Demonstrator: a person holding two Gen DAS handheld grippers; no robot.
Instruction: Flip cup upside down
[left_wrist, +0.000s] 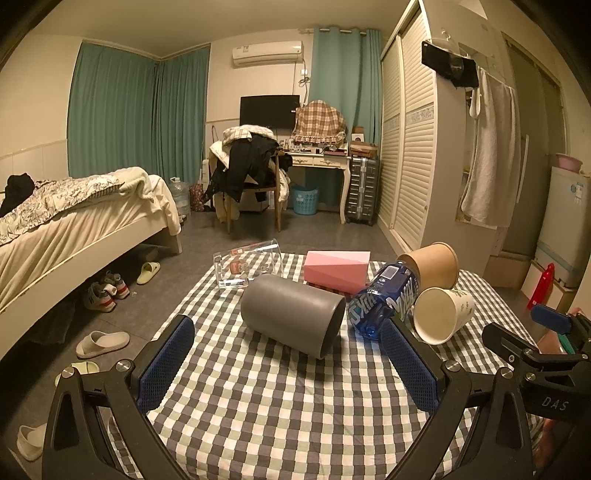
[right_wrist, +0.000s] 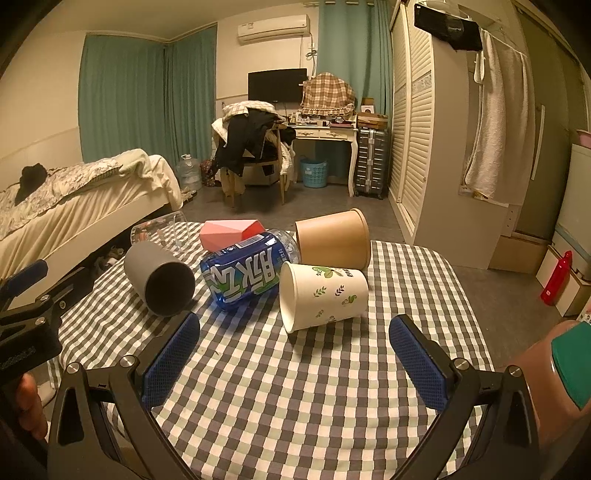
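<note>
Grey cup (left_wrist: 293, 315) lying sideways on checked surface (left_wrist: 277, 406); left gripper (left_wrist: 291, 365) and right gripper (right_wrist: 295, 363) hovering spread, empty. Approach step; next needing grasp.

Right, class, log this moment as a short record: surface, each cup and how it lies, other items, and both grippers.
surface: checked tablecloth
grey cup: on its side, mouth toward the cameras
white leaf-print cup: on its side
brown paper cup: on its side, behind the white one
other items: blue bottle lying down, pink box, clear glass on its side
left gripper: open, empty
right gripper: open, empty
</note>
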